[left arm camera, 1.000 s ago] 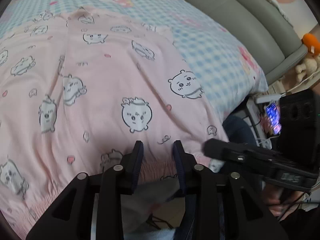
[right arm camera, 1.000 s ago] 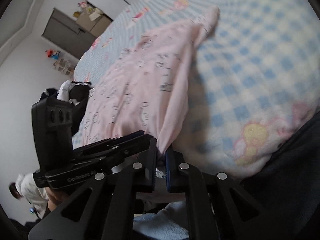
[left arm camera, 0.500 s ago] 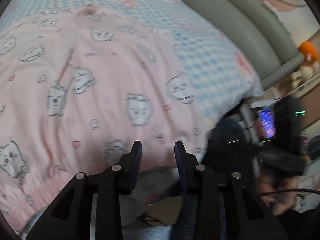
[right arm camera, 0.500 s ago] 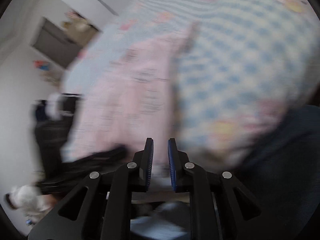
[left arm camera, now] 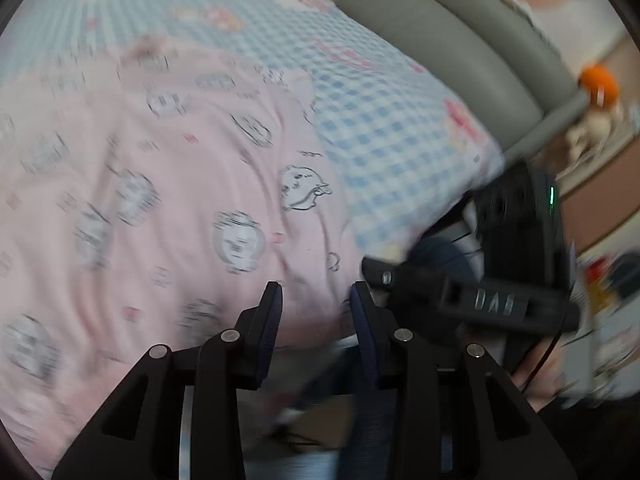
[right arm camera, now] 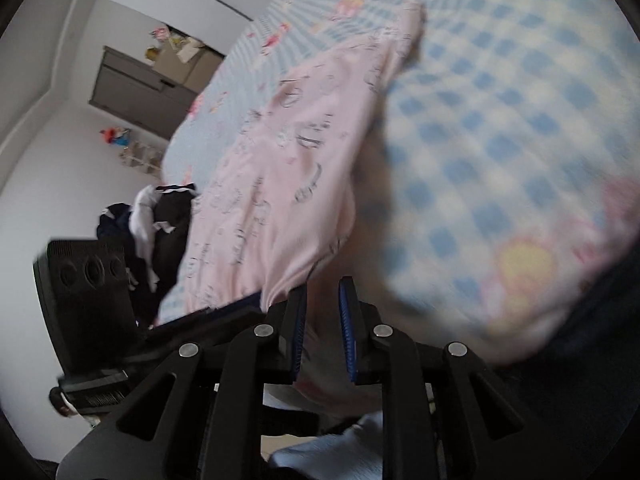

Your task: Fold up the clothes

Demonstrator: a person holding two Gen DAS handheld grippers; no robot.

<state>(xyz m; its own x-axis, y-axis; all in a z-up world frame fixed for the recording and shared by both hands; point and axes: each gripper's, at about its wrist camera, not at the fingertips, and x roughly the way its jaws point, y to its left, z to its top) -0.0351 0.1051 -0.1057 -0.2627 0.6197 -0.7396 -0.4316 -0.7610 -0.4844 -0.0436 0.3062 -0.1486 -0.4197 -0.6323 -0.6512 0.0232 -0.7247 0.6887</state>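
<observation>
Pink garment (left arm camera: pixel 168 184), printed with small cartoon faces, lies spread on the bed (left arm camera: pixel 392 128) over a blue-checked sheet, its near hem at the bed's edge closest to the person. The far end reaches toward the middle of the bed; in the right wrist view the cloth (right arm camera: pixel 288 152) runs as a long strip with one side edge raised slightly off the sheet. Both views are motion-blurred, so seams and collar cannot be made out.

Handling, as judged: thin knit cloth, light, limp, no stiffness of its own. It should drape from any pinch point and slide easily on the sheet. Best hold looks to be the two near corners of the hem, pinched through the full thickness so that no layer slips free.

Left tongs (left arm camera: pixel 316 300): fingers apart, nothing between them, tips just above the near hem, pointing along the garment toward the headboard (left arm camera: pixel 460 40). Right tongs (right arm camera: pixel 322 300): also apart, with a narrower gap; the near corner of the cloth sits just ahead of the left finger, and I cannot tell if it touches. The two tools sit side by side at the bed's edge, close together, each visible in the other's view.

Whether the garment is already folded cannot be told.
</observation>
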